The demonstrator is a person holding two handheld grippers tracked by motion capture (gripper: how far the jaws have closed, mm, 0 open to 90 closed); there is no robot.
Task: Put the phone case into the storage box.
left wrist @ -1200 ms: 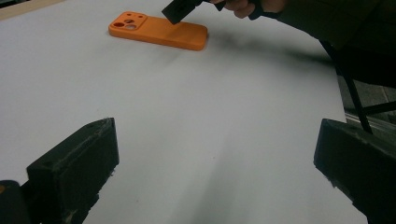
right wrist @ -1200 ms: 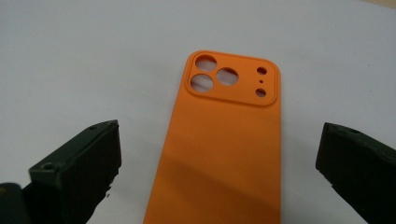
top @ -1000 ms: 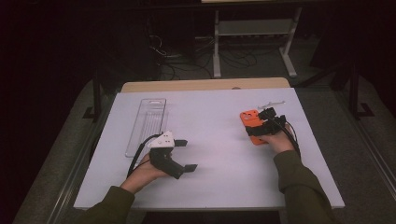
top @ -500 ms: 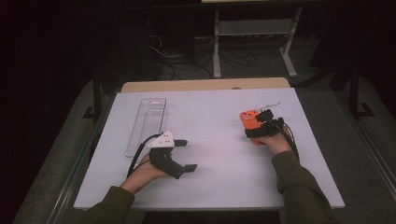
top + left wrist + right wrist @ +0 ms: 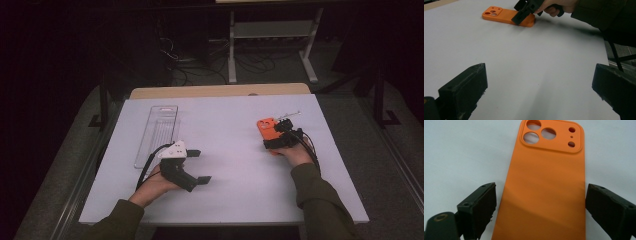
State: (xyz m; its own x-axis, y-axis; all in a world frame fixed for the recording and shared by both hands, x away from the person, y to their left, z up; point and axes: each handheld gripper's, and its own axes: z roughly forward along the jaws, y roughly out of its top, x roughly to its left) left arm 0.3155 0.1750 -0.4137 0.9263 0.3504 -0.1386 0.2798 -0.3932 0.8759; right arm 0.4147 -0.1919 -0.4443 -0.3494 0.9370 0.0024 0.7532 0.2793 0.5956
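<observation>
An orange phone case (image 5: 546,182) lies flat on the white table (image 5: 230,165), camera cut-outs pointing away from me. My right gripper (image 5: 540,187) straddles its near end. Its jaws have just been closing with the case between them, and a narrow gap still shows at the left pad (image 5: 484,202). In the high view this gripper (image 5: 278,130) sits at the table's right, over the case (image 5: 265,125). My left gripper (image 5: 199,166) rests at the left in the person's hand, open, with bare table between its jaws (image 5: 539,68). It looks across at the case (image 5: 504,16).
A clear plastic tray (image 5: 157,132) lies lengthwise at the table's left side. A thin metallic item (image 5: 290,116) lies just beyond the case. A wooden strip (image 5: 215,91) borders the far edge, with a metal stand (image 5: 270,30) and cables on the floor behind.
The right hand has edged slightly nearer over the case's near end. The left hand and its gripper have stayed where they were.
</observation>
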